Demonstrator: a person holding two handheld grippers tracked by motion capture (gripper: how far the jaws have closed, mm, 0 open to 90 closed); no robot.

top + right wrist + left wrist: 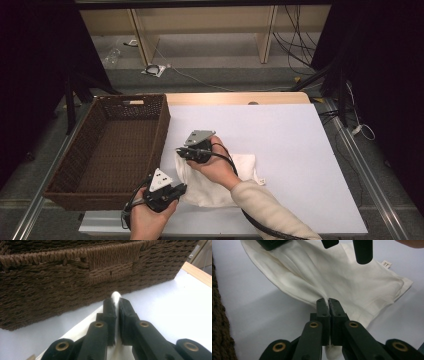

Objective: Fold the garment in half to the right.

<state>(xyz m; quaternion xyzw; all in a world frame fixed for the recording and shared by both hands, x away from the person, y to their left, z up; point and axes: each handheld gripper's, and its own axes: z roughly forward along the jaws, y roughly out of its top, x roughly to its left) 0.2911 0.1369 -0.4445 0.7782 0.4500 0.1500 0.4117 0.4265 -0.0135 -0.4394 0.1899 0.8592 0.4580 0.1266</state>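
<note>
The bench (300,150), covered in a white sheet, carries a large brown wicker basket (115,145) on the person's left side and a white cloth (210,187) lying just beside the basket's right wall, toward the near edge. The basket looks empty in the high view. The cloth is rumpled and partly gathered, with a small tag (386,264) at one far corner. The left claw (328,302) is closed on a fold at the cloth's near-left edge, the fabric pinched between its jaws, and the right claw (115,300) is likewise closed on a bit of white fabric that pokes up between its jaw tips, at the cloth's far-left corner, facing the basket's woven wall. So the cloth hangs between the two claws along its left edge, while the rest rests on the bench to the right. The step in hand looks like lifting the cloth to carry it into the basket. To do it well, both claws should likely keep a firm pinch and rise together, so the edge stays taut and level, high enough that the trailing part clears the basket's rim before moving left. A lopsided lift could let the loose end drag or catch on the wicker.
</note>
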